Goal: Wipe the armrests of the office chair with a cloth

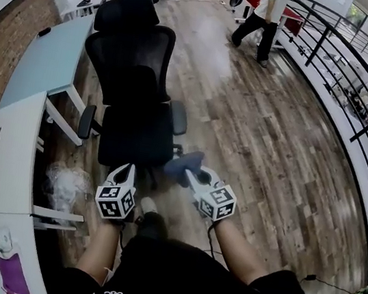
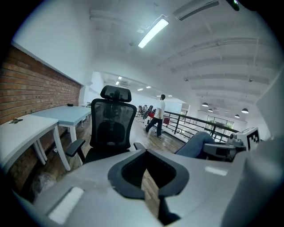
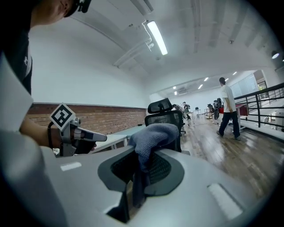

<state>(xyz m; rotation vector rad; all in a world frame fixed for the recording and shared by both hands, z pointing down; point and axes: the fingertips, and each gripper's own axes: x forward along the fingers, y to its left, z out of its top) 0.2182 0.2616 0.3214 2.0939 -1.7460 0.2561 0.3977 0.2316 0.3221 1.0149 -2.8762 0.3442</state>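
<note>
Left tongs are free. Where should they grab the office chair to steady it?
Likely the desk-side armrest: a slim, level pad pointing toward you, since the office chair faces this way. Bring the left tongs in from the front, straddling its narrow width. The mesh back looks too broad to span.

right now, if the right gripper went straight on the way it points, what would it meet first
Most likely the chair, dead ahead past the cloth in its jaws; depth is unclear.
</note>
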